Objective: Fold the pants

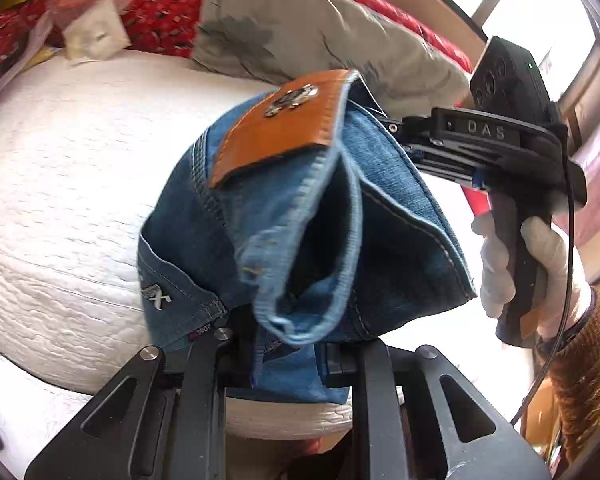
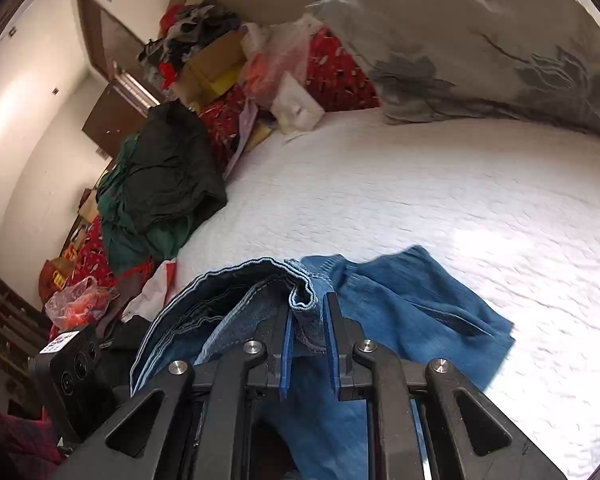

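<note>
White quilted bedding [image 2: 440,200] covered the bed where the work went on, with a grey flowered pillow [image 2: 480,48] at its head, a heap of dark green clothes [image 2: 160,184] along the far side and boxes and bags piled beyond that. Both tools held the blue jeans [image 1: 300,220] up off the bedding. The left gripper [image 1: 288,356] was closed on denim near the waistband, the tan leather patch [image 1: 284,124] and a back pocket hanging just in front of its camera. The right gripper [image 2: 308,320] had its blue-padded jaws drawn close, pinching a bunched ridge of waistband between them; in the left view its fingers disappeared into the fabric at the other end of the waist. A loose part of the jeans, probably a leg, trailed down and lay on the quilt in the right view. Judged from this, the fold seemed hardly begun or at most half made: the waistband was gathered and doubled on itself, yet nothing lay flat and squared. Laying the garment down, smoothing it and folding the legs over appeared to remain.
</note>
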`<state>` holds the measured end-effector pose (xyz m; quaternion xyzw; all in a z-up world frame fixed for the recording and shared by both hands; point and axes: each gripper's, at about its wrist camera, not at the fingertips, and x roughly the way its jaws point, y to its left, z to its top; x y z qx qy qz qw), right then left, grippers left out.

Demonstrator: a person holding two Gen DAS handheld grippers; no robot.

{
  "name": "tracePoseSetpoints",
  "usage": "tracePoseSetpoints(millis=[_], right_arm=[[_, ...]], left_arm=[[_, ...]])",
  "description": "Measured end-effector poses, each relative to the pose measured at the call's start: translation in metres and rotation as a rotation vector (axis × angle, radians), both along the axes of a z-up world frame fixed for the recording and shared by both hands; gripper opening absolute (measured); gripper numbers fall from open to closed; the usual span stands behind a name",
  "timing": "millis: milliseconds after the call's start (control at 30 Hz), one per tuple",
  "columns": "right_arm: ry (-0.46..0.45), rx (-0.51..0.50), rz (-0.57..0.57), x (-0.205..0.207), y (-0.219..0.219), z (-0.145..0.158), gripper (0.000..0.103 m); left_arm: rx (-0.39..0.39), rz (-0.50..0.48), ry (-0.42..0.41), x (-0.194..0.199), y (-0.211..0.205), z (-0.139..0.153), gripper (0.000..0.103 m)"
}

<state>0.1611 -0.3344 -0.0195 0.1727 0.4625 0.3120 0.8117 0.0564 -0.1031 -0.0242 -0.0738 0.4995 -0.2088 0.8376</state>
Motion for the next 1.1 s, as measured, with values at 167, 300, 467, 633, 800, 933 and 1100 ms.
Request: tracePoseSetpoints(millis=[167, 300, 467, 633, 800, 933, 1100], right_arm=[[0.177, -0.215, -0.172, -0.027, -0.072, -0.075, 0.019], [0.166, -0.138, -0.251, -0.048, -0.099, -0.073, 0.020], [0.154, 0.115, -0.374, -0.050, -0.119, -0.060, 0.064], [0.282, 0.190, -0.346, -0.042, -0.082, -0.083, 0.069], [0.377, 0.284, -0.338, -0.059, -0.060, -0.100, 0.069], [0.379, 0.254, -0.352, -0.062, -0.056, -0.108, 0.043], [0.227, 0.170, -0.318, -0.038, -0.047, -0.073, 0.007]], left_arm=[[0.296, -0.162, 0.084, -0.010, -0.077, -0.070, 0.017], [0.214, -0.148, 0.102, -0.015, -0.046, -0.048, 0.018], [-0.003, -0.017, 0.260, -0.018, 0.031, -0.035, 0.027], [-0.100, 0.053, 0.376, -0.031, 0.054, -0.051, 0.027], [-0.055, -0.067, 0.393, -0.049, 0.031, -0.054, 0.027], [-0.067, -0.068, 0.405, -0.045, 0.021, -0.053, 0.027], [-0.098, -0.011, 0.417, -0.010, -0.006, -0.055, 0.027]])
